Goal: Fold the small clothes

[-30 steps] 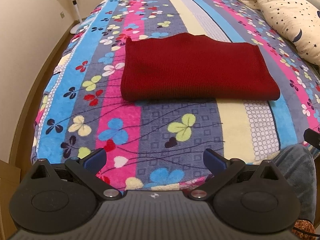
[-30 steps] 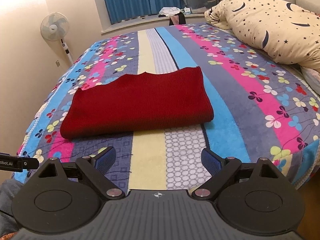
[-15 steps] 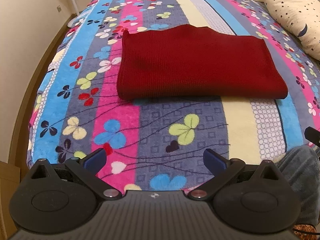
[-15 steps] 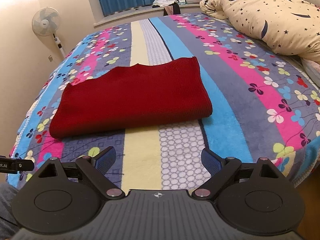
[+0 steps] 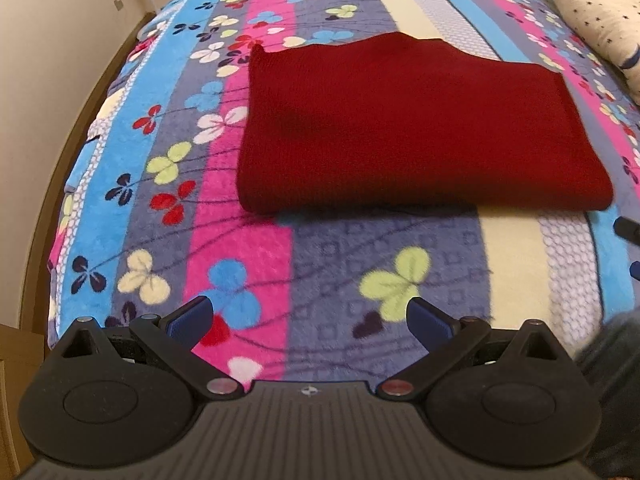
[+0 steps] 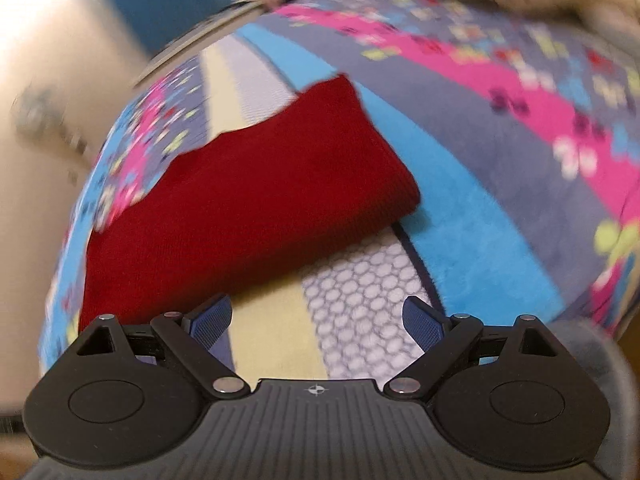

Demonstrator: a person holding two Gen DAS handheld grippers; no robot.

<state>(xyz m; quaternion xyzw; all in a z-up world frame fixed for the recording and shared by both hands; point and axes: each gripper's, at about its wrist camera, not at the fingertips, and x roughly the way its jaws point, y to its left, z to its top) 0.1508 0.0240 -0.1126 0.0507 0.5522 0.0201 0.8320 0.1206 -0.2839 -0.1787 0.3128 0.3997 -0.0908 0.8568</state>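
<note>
We saw the folded dark red garment lying flat on the striped, flower-patterned blanket, near the foot end of the bed, its thick folded edge turned toward us. Against the pictures from half a second and a second before, both cameras had come closer to it: the garment filled more of each view. In the left wrist view the left gripper stood wide, its blue pads far apart with only blanket between them, short of the garment's near edge. The right wrist view had grown blurred and tilted, where before it was sharp and level. The right gripper was also spread wide and held nothing; its left pad lay just at the garment's near edge, though we could not tell whether it touched. The star-printed pillow lay well beyond the garment, at the far right
</note>
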